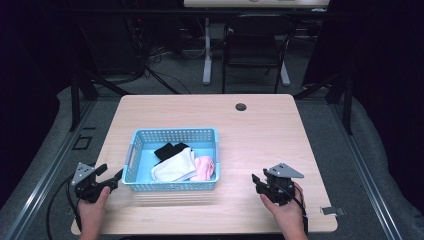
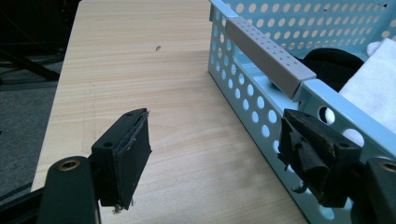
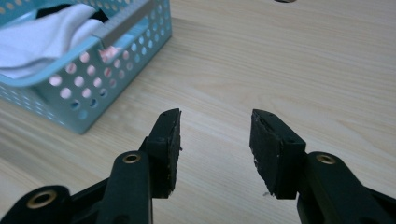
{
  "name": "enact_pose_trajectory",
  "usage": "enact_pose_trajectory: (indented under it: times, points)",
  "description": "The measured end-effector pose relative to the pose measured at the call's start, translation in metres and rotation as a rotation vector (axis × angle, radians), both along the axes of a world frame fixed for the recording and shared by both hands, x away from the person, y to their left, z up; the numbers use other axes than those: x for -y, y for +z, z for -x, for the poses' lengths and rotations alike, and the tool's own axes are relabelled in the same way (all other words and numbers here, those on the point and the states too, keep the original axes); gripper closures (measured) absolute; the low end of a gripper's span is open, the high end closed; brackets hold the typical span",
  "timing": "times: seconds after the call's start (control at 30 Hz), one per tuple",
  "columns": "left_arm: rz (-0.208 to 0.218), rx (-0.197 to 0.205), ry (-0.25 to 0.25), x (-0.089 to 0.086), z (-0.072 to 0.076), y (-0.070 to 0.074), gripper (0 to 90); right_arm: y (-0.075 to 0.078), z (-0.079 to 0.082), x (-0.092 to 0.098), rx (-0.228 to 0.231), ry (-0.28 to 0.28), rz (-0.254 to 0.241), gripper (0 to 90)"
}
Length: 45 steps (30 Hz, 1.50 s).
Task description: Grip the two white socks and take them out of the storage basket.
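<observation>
Beside basket [image 1: 172, 186], bare table [image 1: 260, 125]

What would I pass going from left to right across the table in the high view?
Left gripper → blue basket holding black cloth, white cloth and pink cloth → right gripper.

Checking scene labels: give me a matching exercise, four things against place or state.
Things:
1. light blue perforated plastic basket
2. white folded cloth
3. pink cloth
4. right gripper

Places or states:
A. jaws apart over bare wood, nothing between them
B. inside, at the right end
C. on the pale wooden table, between the two hands
D. inside, between the black cloth and the pink one

Pairs: 1-C, 2-D, 3-B, 4-A
</observation>
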<state>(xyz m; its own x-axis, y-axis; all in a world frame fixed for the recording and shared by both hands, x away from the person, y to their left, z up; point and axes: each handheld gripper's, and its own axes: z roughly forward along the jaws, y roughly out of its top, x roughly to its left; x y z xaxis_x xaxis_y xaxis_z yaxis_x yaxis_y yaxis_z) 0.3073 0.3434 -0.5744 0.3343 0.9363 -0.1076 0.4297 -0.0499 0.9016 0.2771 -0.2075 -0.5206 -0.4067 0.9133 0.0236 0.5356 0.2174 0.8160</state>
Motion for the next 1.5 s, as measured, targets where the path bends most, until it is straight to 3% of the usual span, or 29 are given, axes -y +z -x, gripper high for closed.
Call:
enact_pose_trajectory:
  times: [0.33, 0.77, 0.93, 1.2, 1.33, 1.5]
  points:
    - [-0.003, -0.001, -0.002, 0.001, 0.000, 0.000, 24.8, 0.039, -0.016, -0.010, -0.029, 0.062, -0.010, 56.5]
    - [-0.003, -0.001, -0.002, 0.001, 0.000, 0.000, 24.8, 0.068, -0.030, -0.026, -0.057, 0.127, -0.065, 60.4]
    - [-0.004, -0.001, -0.003, 0.001, -0.001, 0.000, 24.8, 0.074, -0.035, -0.033, -0.074, 0.135, -0.071, 60.6]
    - [-0.003, 0.000, -0.002, 0.001, -0.001, 0.000, 24.8, 0.083, -0.050, -0.057, -0.107, 0.189, -0.059, 59.5]
    - [-0.001, 0.000, -0.001, 0.000, -0.001, 0.000, 24.8, 0.085, -0.055, -0.067, -0.124, 0.211, -0.076, 59.8]
    - [0.000, -0.001, -0.003, 0.000, -0.001, 0.000, 24.8, 0.085, -0.063, -0.089, -0.147, 0.234, -0.038, 61.5]
